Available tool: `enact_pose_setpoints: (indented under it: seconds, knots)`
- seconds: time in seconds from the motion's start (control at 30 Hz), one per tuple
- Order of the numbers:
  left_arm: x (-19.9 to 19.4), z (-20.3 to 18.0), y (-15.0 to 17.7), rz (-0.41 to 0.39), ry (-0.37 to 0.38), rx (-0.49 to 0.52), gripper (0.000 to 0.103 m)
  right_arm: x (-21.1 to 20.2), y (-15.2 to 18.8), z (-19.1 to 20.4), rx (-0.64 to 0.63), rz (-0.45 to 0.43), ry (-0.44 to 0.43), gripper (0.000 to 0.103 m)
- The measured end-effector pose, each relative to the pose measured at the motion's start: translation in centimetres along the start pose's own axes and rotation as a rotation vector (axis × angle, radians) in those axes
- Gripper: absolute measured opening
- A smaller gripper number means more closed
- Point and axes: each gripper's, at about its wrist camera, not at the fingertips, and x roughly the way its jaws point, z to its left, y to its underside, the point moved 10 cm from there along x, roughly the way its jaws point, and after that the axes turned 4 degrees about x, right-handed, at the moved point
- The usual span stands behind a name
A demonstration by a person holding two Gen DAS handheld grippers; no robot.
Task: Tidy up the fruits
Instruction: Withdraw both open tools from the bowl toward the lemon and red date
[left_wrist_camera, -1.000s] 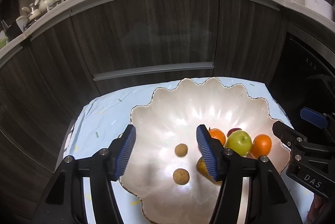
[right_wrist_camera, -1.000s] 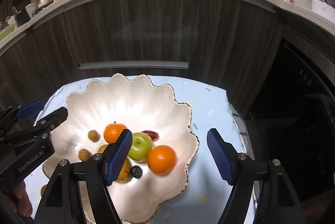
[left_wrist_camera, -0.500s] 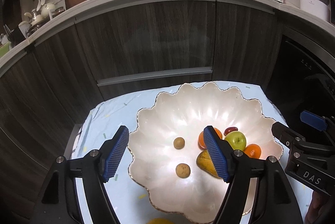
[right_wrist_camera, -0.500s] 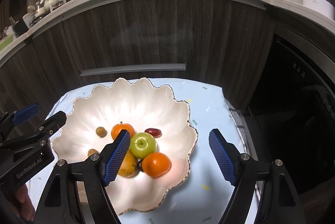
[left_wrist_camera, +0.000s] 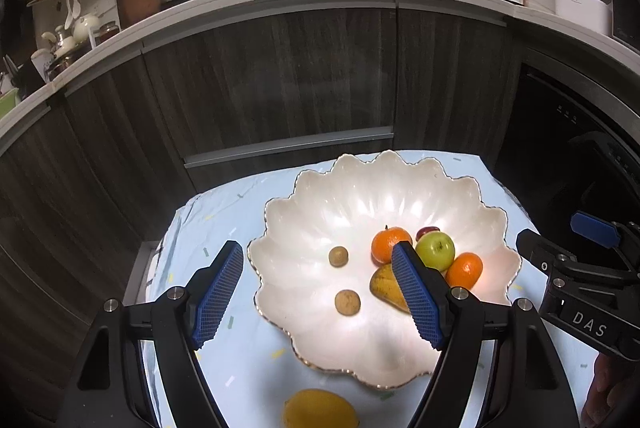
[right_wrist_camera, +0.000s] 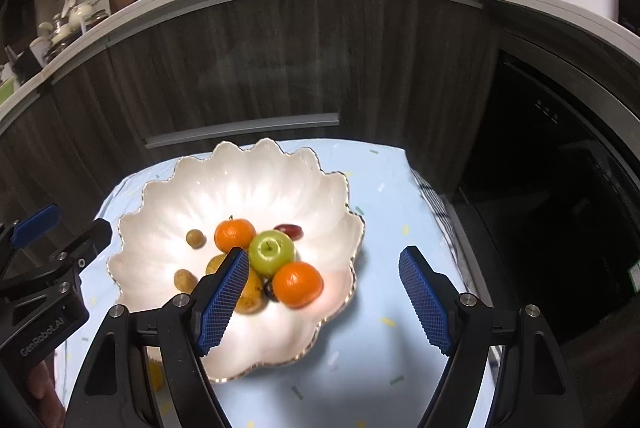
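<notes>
The fruits sit in the scalloped bowl (left_wrist_camera: 472,188) ahead of both sets of fingers, while a yellow fruit (left_wrist_camera: 320,410) lies outside it on the cloth, under the left gripper (left_wrist_camera: 320,302). The left jaws have just widened, empty; the right gripper (right_wrist_camera: 328,304) gapes empty too. Since earlier, both have drawn back and the bowl looks smaller, so I judge the yellow fruit goes next.
</notes>
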Motion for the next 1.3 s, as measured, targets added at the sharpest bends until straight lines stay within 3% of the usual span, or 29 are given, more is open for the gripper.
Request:
enact_pose_setpoints:
  seconds: [0.87,1.3]
  knots:
    - [-2.8,-0.5,5.4,0.026,0.084,0.093,0.078,-4.9,5.8,1.2,0.019,-0.024,0.050,0.078]
    - [-3.2,-1.0,8.4,0.052,0.098,0.165,0.078,-5.9,11.0,1.7,0.057,0.029,0.060,0.078]
